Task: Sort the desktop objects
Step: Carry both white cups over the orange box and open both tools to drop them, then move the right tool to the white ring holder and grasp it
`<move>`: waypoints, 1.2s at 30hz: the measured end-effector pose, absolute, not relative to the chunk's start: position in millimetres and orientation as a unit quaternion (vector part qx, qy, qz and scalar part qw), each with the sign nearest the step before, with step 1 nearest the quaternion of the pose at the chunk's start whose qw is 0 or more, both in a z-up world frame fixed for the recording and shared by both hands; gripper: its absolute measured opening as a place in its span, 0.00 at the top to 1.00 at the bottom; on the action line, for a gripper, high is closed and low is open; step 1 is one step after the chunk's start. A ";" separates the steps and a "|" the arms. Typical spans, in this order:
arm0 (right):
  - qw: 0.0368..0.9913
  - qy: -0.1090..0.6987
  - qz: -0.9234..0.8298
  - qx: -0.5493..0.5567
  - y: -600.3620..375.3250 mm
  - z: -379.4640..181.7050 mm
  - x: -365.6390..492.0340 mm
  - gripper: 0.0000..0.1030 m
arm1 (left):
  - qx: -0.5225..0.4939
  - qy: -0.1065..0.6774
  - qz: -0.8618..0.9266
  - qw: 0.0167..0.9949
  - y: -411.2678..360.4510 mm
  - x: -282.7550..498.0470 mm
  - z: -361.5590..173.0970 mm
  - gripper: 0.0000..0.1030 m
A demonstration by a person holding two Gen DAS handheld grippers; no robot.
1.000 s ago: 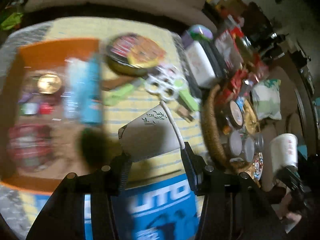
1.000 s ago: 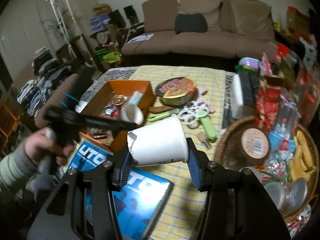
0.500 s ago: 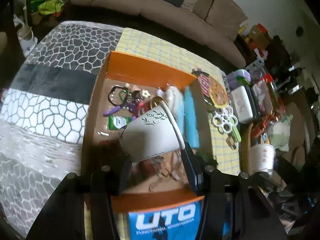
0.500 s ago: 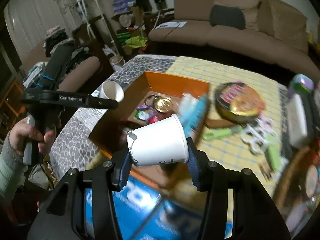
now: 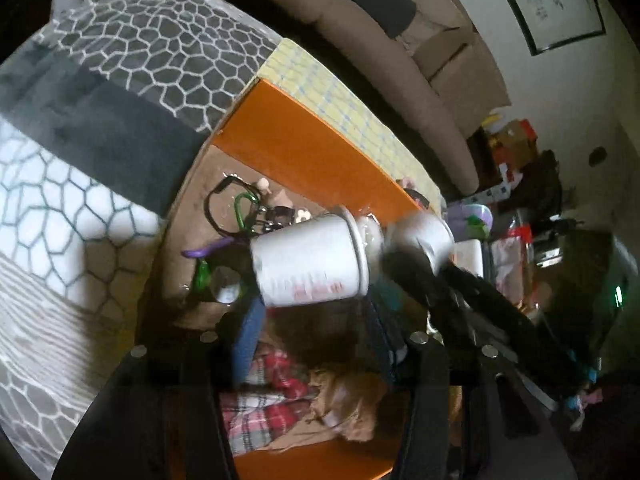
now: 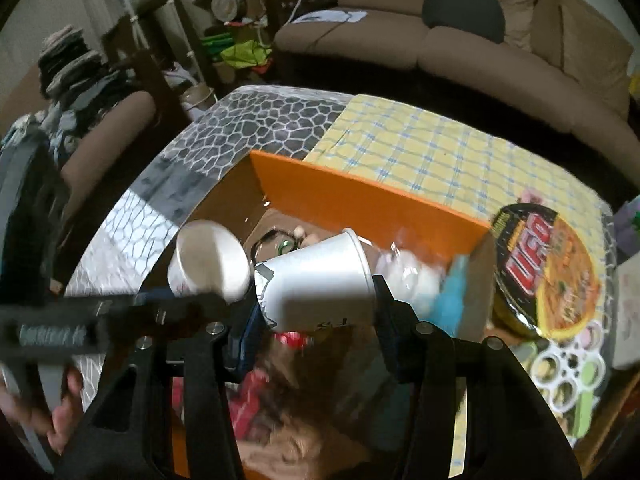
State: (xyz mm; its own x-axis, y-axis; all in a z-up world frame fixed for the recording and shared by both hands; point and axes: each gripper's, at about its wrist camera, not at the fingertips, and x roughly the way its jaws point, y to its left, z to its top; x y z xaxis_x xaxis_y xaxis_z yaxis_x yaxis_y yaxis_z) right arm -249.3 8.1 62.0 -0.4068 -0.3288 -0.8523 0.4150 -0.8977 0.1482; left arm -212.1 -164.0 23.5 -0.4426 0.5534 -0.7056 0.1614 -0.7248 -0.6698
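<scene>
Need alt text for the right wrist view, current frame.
The right gripper holds a white paper cup on its side above an open orange box of small clutter. To its left, the left gripper carries a second paper cup; a noodle bowl sits on the yellow checked cloth at right.

Both cameras are sitting on the grippers, looking forward along the fingers and down into the orange box (image 5: 308, 148) from close above. The left one is facing the sofa (image 5: 404, 64) at 1 o'clock. The right one is facing the sofa (image 6: 460, 44) at 12 o'clock. Both views are sharing the orange box (image 6: 360, 200), the honeycomb cloth (image 6: 256, 124) and the sofa — each is also catching the other gripper's cup.
</scene>
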 end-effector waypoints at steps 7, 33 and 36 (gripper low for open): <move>0.238 0.027 -0.827 0.508 -14.2 41.0 -276.7 0.54 | -0.474 -0.395 0.779 0.107 -188.4 -196.7 31.8 0.38; 0.188 0.013 -0.847 0.497 173.7 108.3 -140.4 0.35 | -0.455 -0.204 0.835 0.232 -64.3 -129.9 83.5 0.26; 0.143 -0.065 -0.853 0.498 236.9 102.4 -131.3 0.35 | -0.461 -0.190 0.831 0.247 -34.4 -125.7 84.2 0.26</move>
State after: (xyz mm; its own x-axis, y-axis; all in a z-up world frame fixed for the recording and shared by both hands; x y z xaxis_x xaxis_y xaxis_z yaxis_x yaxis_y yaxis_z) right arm -131.3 236.9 102.4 -0.4628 -0.3091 -0.8308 0.1803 -0.9505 0.2532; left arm -125.7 -34.4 84.2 -0.4541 0.5855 -0.6716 -0.2347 -0.8058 -0.5437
